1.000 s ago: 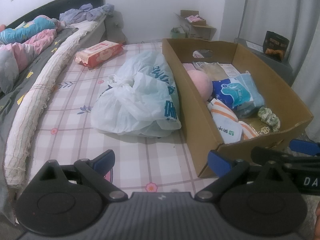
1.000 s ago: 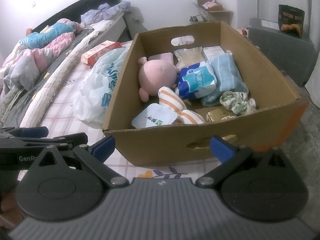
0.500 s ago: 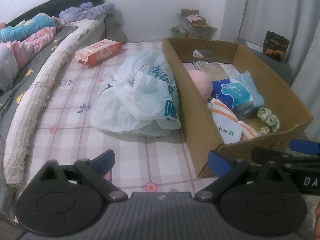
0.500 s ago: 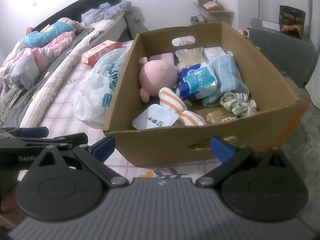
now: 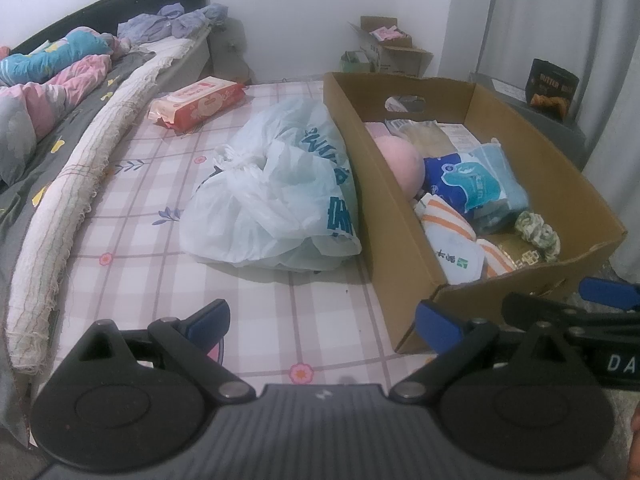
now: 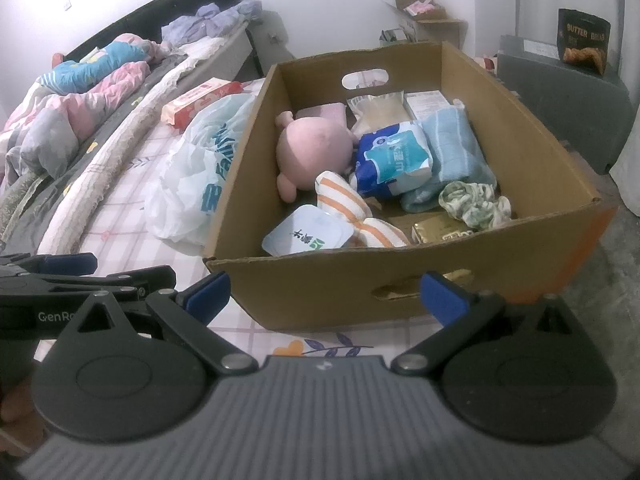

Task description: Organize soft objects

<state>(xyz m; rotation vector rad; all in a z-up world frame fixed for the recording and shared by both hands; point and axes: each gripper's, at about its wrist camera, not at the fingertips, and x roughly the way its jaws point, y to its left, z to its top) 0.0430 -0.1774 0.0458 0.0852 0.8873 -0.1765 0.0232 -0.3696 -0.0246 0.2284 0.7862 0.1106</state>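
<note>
The cardboard box point(image 6: 400, 280) sits on the checked bedsheet point(image 5: 160, 184) at the bed's edge, and the soft things lie jumbled inside it: a pink plush toy point(image 6: 312, 152) against the left wall, an orange-striped cloth point(image 6: 352, 208) in front of it, a blue folded towel point(image 6: 452, 148) toward the right, a blue-and-white tissue pack point(image 6: 396, 160) between toy and towel, and a green patterned scrunchie point(image 6: 476, 200) near the front right corner. A white lidded tub point(image 6: 308, 236) and a gold packet point(image 6: 440, 228) rest at the front, and flat packets lie toward the back.

Just left of the box slumps a white plastic bag point(image 5: 280, 196), touching its side wall. Farther off lie a pack of wet wipes point(image 5: 196, 100), a long rolled mat point(image 5: 72, 184) and a heap of bedding point(image 5: 52, 80).

The likely trouble, I think, is the clutter: things overlap, so a pinch at the striped cloth could drag the tub or tissue pack along, and a low reach could catch the box's front rim and shove it toward the edge.

The left gripper point(image 5: 320, 316) hangs above the sheet short of the bag, its fingers spread wide, holding and touching nothing. The right gripper point(image 6: 324, 292) faces the box's front wall, equally wide apart and empty.
</note>
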